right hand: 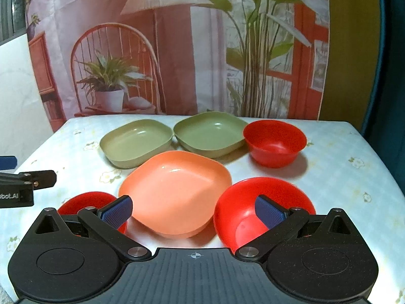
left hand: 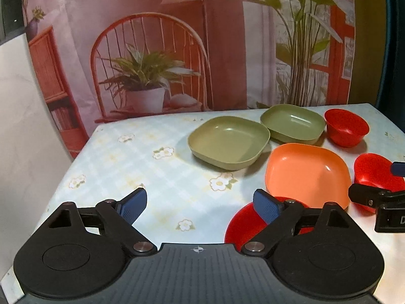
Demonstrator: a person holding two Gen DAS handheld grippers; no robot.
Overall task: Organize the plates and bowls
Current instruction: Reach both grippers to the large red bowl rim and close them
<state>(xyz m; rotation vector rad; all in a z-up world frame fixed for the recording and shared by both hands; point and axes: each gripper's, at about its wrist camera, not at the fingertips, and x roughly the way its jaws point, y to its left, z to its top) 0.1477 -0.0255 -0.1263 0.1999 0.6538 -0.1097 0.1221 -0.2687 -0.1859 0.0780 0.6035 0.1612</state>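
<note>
Plates and bowls sit grouped on our table, which wears a pale checked cloth with small flower prints.

Nearest to us, the left gripper hangs above bare cloth with its blue pads spread wide and nothing between them. At its 3 o'clock lies a red bowl, partly covered by the right-hand finger.

From the right wrist view, the right gripper is likewise spread and holds nothing. Its left finger crosses that same small bowl at 9 o'clock; its right finger overlaps a second red bowl at 3 o'clock. Between the pads, a little farther on, lies the orange plate.

Beyond it, at 12 o'clock, two green plates stand side by side, rims touching or nearly so: the left green plate and the right green plate. A third red bowl sits just beside the right one, at about 1 o'clock.

Behind the table hangs a printed backdrop showing a wicker chair, a potted plant, a lamp and a red-framed window. A white wall panel stands at 9 o'clock.

Each gripper shows only partly at the edge of the other's view. We cannot tell whether the orange plate touches its neighbouring bowls.
</note>
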